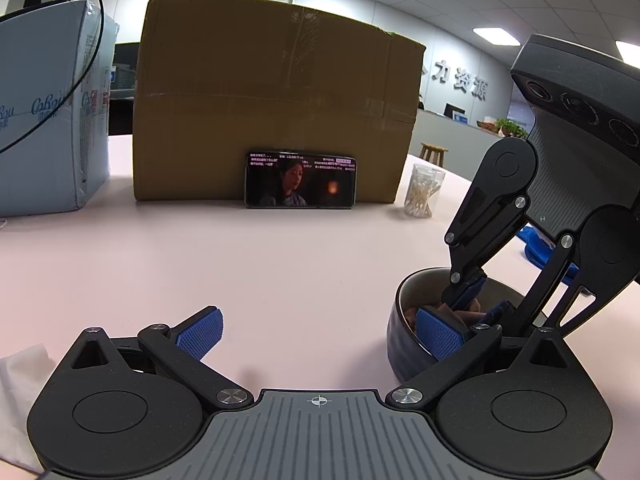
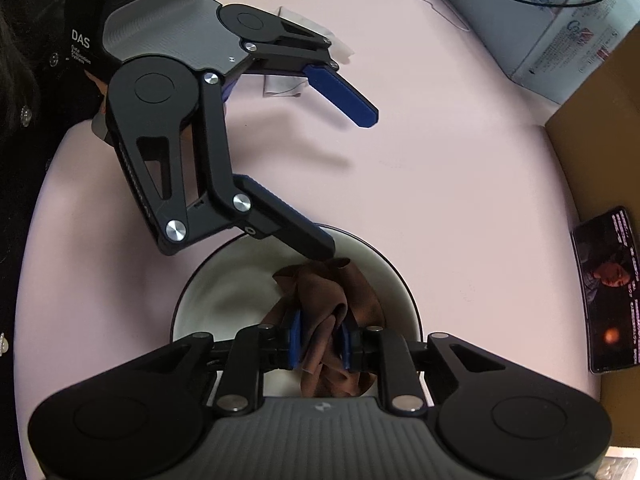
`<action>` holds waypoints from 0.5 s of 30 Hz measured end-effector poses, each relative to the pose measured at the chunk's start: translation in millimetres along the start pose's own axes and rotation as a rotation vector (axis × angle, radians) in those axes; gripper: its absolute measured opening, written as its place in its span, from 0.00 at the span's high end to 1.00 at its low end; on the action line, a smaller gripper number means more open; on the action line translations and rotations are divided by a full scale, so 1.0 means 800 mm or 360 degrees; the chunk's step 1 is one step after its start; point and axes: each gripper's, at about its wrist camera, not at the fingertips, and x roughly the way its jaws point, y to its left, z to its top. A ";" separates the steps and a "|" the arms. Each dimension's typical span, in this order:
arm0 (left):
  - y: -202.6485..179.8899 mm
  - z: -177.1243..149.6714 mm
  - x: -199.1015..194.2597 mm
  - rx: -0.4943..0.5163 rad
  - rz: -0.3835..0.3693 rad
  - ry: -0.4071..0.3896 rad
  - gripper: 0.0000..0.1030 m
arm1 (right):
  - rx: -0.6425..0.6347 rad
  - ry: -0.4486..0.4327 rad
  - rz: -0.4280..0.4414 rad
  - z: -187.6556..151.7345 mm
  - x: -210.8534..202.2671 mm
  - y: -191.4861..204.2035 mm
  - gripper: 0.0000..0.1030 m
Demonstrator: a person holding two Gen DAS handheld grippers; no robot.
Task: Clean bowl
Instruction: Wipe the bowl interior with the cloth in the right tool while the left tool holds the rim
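A: What's the setting?

B: An office with ceiling light panels, and a pale pink counter in front. A big cardboard box stands at the back of it, with a phone propped on its side against the box, screen lit. A light blue carton sits to the left of the box, and a clear jar of cotton swabs to its right.

A: And the bowl?

B: The bowl, dark outside and pale inside, rests on the counter at the near edge, right below the right gripper.

A: What are that gripper's fingers doing?

B: They are drawn narrow and pinch a crumpled brown cloth, held down inside the bowl.

A: The other one?

B: The left gripper has its fingers spread wide and holds nothing. One finger reaches over the bowl's rim beside the cloth; the other hangs over bare counter. Whether the near finger touches the rim, I cannot tell.

A: Anything else?

B: A white tissue lies at the counter's left edge.
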 end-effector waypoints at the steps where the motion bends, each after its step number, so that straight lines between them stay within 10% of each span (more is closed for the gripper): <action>1: 0.000 0.000 0.000 -0.0001 -0.0001 0.0000 0.00 | 0.0003 0.0011 -0.0006 -0.001 0.000 0.000 0.81; 15: -0.003 0.000 -0.002 -0.0001 -0.0001 0.0000 0.00 | 0.0034 -0.0041 0.0028 -0.001 0.000 0.003 0.84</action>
